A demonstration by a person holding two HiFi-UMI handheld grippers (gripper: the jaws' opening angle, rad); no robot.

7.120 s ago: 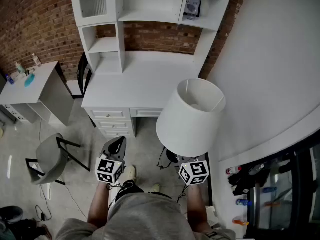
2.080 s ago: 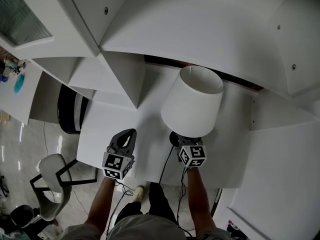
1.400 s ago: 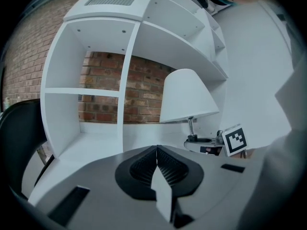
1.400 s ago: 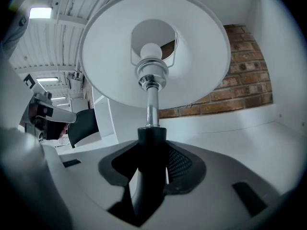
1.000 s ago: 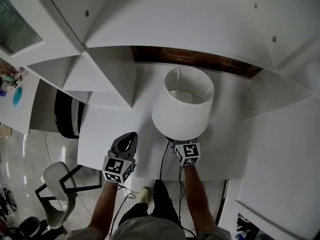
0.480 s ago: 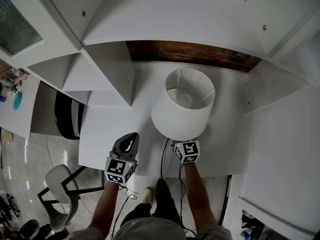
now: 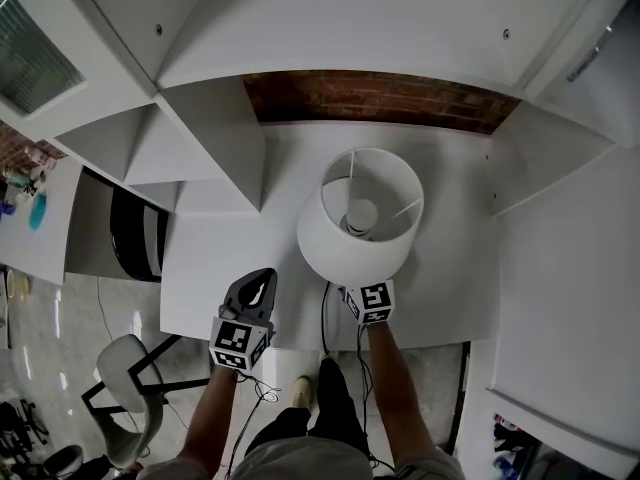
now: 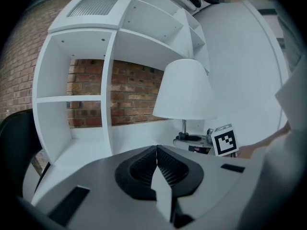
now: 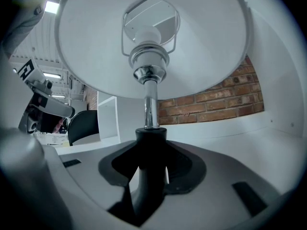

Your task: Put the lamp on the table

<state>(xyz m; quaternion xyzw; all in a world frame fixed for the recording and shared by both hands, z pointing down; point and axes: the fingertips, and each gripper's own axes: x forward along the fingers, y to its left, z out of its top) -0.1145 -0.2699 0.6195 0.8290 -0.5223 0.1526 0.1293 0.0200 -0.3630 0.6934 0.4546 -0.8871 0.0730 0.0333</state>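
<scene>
The lamp has a white drum shade (image 7: 360,223) with its bulb (image 7: 361,213) seen from straight above, over the white desk (image 7: 220,263). In the right gripper view my right gripper (image 9: 151,150) is shut on the lamp's black lower stem (image 9: 150,140), and the chrome rod rises into the shade (image 9: 153,42). Its marker cube (image 7: 367,302) shows at the desk's front edge; the shade hides the jaws and the lamp's foot. My left gripper (image 7: 262,283) hovers over the desk left of the lamp, shut and empty. From the left gripper (image 8: 157,151) the lamp (image 8: 184,92) stands upright to the right.
A white hutch with shelves (image 7: 215,138) overhangs the desk's back and left, against a brick wall (image 7: 380,98). The lamp's black cord (image 7: 324,313) hangs over the front edge. A black chair (image 7: 135,238) stands left of the desk, a grey chair (image 7: 125,368) on the floor.
The lamp went from beside the floor up over the desk. In the last second the shade came more upright, so its bulb now shows. The left gripper hardly moved.
</scene>
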